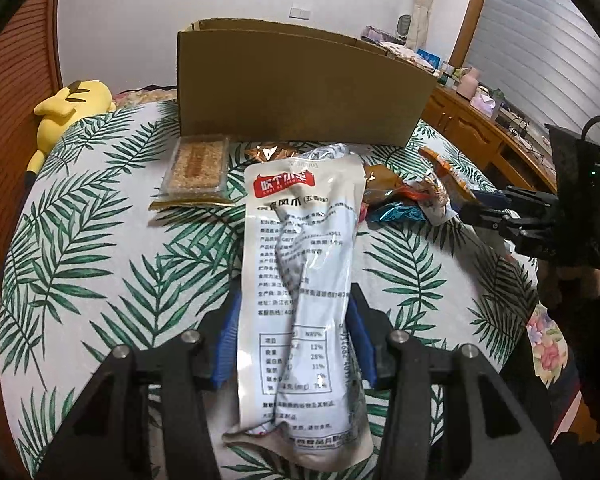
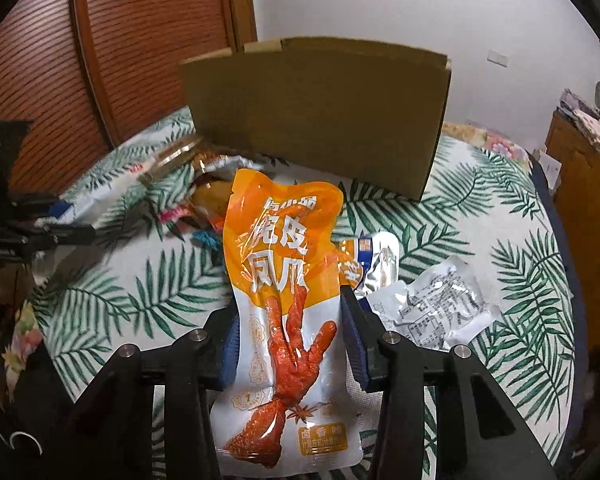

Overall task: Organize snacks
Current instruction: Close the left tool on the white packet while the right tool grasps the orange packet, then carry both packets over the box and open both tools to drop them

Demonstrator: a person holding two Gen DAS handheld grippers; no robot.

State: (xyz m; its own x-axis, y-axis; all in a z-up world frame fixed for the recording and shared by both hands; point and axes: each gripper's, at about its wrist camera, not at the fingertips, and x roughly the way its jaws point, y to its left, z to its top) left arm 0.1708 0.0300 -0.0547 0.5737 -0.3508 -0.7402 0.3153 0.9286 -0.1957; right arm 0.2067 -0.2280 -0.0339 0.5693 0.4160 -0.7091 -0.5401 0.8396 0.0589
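My left gripper is shut on a white snack pouch with black print, held upright above the bed. My right gripper is shut on an orange chicken-foot pouch, also held up. An open cardboard box stands on the bed beyond both; it also shows in the right wrist view. A pile of loose snack packs lies in front of the box. The right gripper shows at the right edge of the left wrist view.
A clear pack of crumbly bars lies left of the pile. Two silver pouches lie right of my right gripper. A yellow plush toy lies at the bed's far left. A wooden dresser stands at the right.
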